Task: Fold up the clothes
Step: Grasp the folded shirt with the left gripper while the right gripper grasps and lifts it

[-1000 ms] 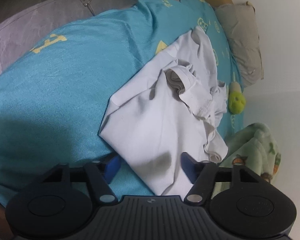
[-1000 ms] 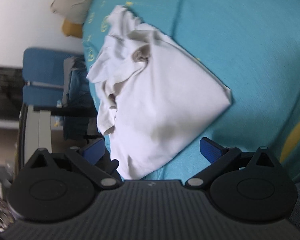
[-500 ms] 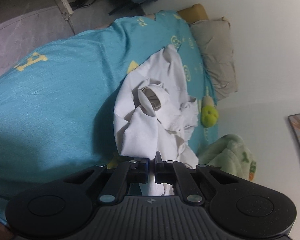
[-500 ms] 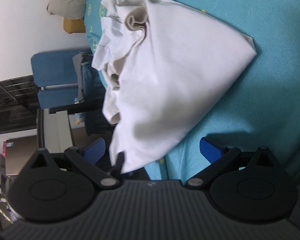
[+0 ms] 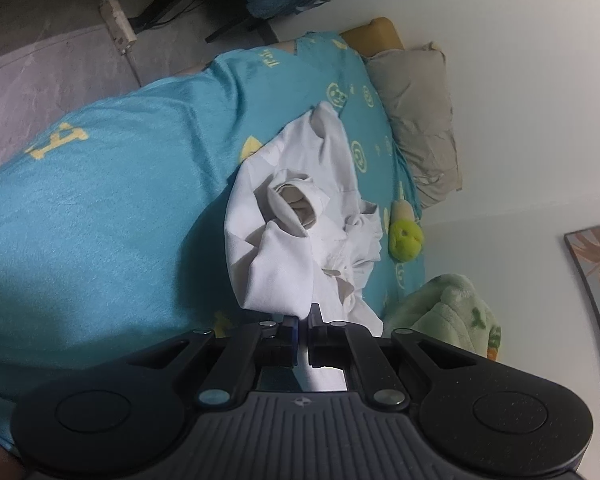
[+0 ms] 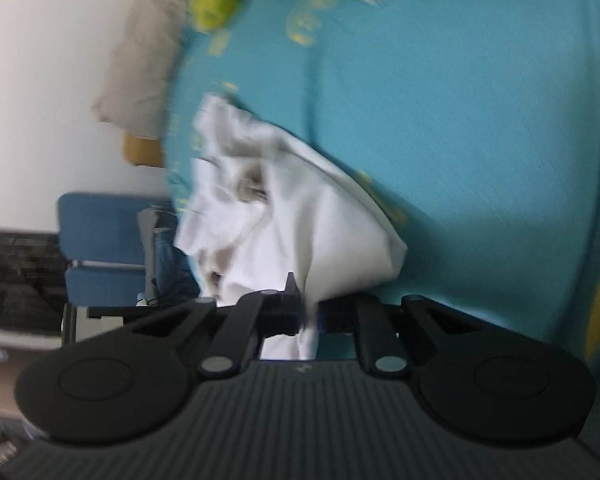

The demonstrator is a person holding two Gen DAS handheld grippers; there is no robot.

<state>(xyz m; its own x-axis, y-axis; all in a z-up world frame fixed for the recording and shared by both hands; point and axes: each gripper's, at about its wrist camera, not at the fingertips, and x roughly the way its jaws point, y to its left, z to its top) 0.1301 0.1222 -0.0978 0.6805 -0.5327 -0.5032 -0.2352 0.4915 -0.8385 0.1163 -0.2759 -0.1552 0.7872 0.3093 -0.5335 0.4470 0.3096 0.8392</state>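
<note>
Shirt [image 5: 300,216], 1 white garment, lies crumpled on a bed covered by a turquoise blanket [image 5: 112,200] with yellow prints. Its near edge is lifted off the blanket, with a rolled opening showing in the bunched middle. The left tongs [image 5: 303,334] are clenched on the near hem, white cloth passing between the 2 fingers and back toward the camera. In the blurred right wrist view, the right tongs [image 6: 308,310] are likewise clamped on a fold of the shirt [image 6: 300,216], cloth hanging down between their fingers. Both tongs point forward across the bed, low over the near edge.

Just beside the shirt's far side lies 1 yellow-green plush toy [image 5: 405,236]. Beyond it, against the white wall, sit 1 grey pillow [image 5: 416,120] and 1 mustard cushion [image 5: 374,32]. A pale green fleece blanket [image 5: 452,312] is heaped near the left tongs. A blue chair [image 6: 100,240] stands off the bed's edge.
</note>
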